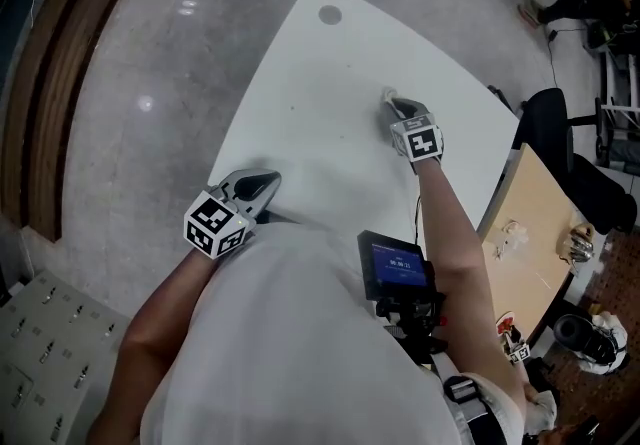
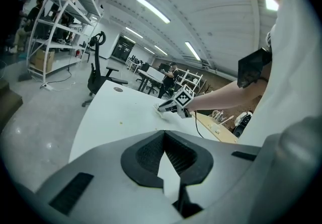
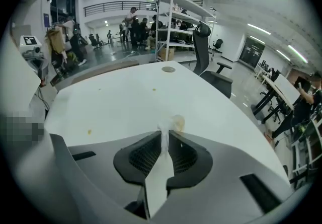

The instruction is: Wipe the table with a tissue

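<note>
Judging progress, we rate the wipe as under way but not finished. The right gripper [image 1: 395, 105] pinches the tissue [image 3: 165, 132] between its closed jaws. The tissue's tip is pressed onto the table [image 1: 320, 143] at a yellowish smear [image 3: 177, 123], toward the far right of the top. Two small yellow specks [image 3: 89, 131] lie elsewhere on the surface, unwiped. The left gripper [image 1: 265, 181] hovers at the near edge, jaws pressed together on nothing. We count one tissue, one table and two grippers.
</note>
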Demonstrator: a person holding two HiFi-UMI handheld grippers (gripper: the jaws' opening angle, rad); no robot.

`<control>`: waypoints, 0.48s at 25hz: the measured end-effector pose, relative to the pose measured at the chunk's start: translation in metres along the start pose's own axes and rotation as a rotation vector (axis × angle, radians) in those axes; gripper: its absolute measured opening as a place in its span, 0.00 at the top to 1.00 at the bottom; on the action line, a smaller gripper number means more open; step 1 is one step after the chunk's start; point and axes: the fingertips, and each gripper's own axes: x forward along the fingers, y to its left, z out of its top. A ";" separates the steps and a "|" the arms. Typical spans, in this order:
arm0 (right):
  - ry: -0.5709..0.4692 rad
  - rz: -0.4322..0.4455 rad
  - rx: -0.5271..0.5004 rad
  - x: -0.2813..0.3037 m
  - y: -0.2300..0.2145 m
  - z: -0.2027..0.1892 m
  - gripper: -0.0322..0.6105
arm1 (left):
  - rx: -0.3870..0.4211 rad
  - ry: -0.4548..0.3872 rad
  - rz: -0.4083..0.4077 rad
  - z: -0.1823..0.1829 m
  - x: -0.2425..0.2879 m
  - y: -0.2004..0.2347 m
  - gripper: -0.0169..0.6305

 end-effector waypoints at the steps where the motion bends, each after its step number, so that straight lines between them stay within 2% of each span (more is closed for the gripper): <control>1: 0.016 -0.020 -0.011 0.005 -0.008 0.005 0.88 | -0.005 -0.001 0.007 -0.001 -0.004 0.004 0.96; 6: 0.078 -0.086 -0.142 0.021 -0.014 0.012 0.88 | -0.036 -0.011 0.043 -0.004 -0.024 0.024 0.96; 12: 0.080 -0.098 -0.340 0.018 0.018 0.013 0.88 | -0.038 -0.008 0.032 -0.007 -0.028 0.031 0.96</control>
